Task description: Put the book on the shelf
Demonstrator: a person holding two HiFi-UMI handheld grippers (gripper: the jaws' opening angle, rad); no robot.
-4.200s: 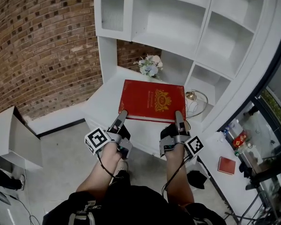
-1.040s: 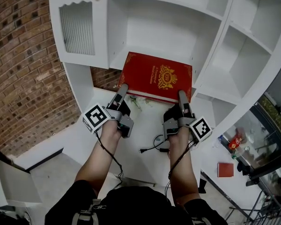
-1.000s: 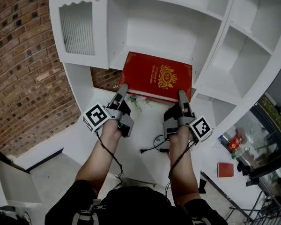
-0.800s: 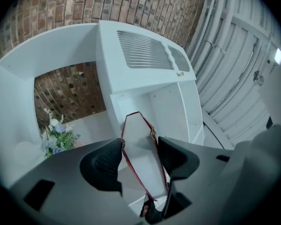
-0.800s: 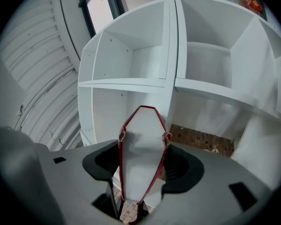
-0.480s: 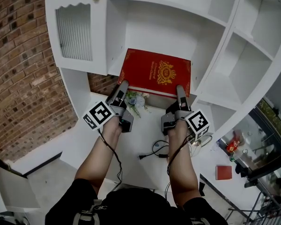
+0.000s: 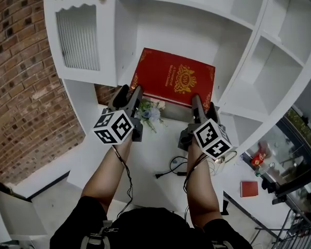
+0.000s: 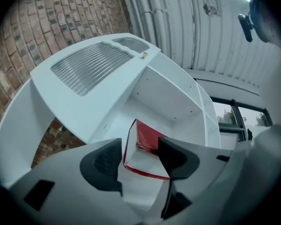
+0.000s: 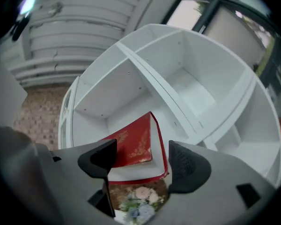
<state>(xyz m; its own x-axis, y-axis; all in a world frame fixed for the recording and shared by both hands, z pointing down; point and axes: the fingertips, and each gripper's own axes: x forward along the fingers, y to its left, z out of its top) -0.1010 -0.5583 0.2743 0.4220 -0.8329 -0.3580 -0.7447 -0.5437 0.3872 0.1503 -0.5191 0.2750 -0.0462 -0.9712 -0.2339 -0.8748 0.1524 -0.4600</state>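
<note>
The red book (image 7: 173, 83) lies flat in the middle bay of the white shelf (image 7: 186, 32), gold-crested cover up. Its long axis runs along the shelf's front edge, with the white page edge facing out over that edge. This looks like the release. The left gripper (image 8: 139, 156) has its jaws spread, with the book's near left corner between them and neither pad pressing on it. The right gripper (image 9: 143, 161) is opening wide around the near right corner, also clear of the cover. The placing looks all but done. The next move calls for drawing both grippers straight back without snagging the cover, and perhaps a nudge deeper, since the book sits close to the front edge.
</note>
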